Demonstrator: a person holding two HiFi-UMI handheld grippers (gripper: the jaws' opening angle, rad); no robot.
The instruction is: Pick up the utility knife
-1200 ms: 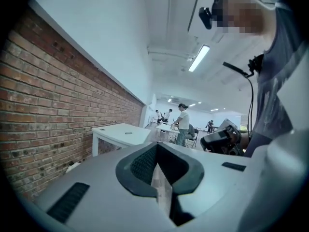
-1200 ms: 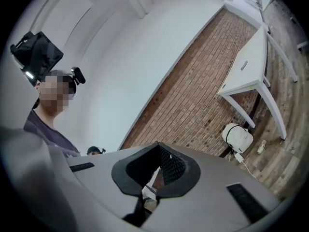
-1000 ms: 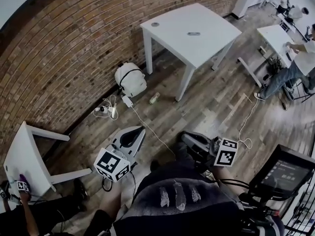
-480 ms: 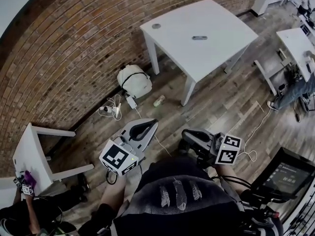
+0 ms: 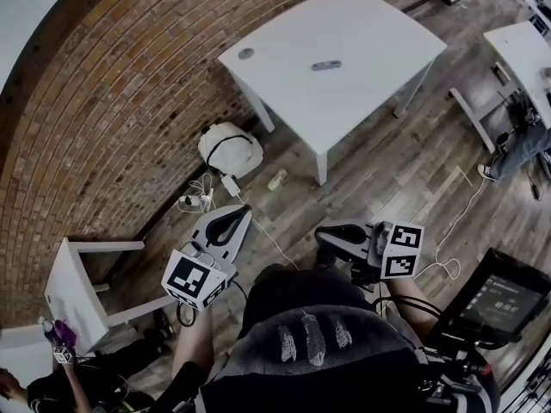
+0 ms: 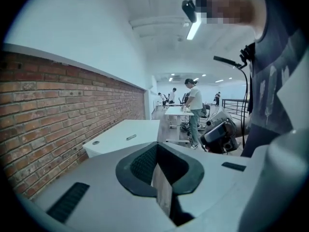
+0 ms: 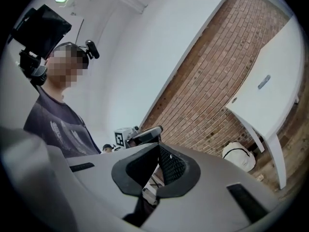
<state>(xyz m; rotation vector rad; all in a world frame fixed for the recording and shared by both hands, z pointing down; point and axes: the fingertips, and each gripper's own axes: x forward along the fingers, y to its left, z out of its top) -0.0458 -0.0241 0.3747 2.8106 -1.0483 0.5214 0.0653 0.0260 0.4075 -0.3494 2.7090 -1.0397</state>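
Observation:
The utility knife (image 5: 326, 64) is a small grey bar lying near the middle of the white table (image 5: 362, 15) by the brick wall. It also shows in the left gripper view as the knife (image 6: 131, 137) on the table (image 6: 116, 140), and far off in the right gripper view as the knife (image 7: 263, 82). My left gripper (image 5: 234, 217) is shut and empty, held low over the floor well short of the table. The right gripper (image 5: 332, 233) is also shut and empty, beside it. In their own views the left gripper (image 6: 155, 145) and right gripper (image 7: 158, 147) have their jaws together with nothing between them.
A white backpack (image 5: 229, 149), a power strip with cables (image 5: 196, 200) and a bottle (image 5: 276, 179) lie on the wooden floor between me and the table. A small white table (image 5: 73, 286) stands at left, another desk (image 5: 521, 50) with a seated person at right, and a monitor (image 5: 504, 295) at lower right.
The white table with the knife has grown larger and come closer in the head view. Both grippers have travelled along with me and stayed shut.

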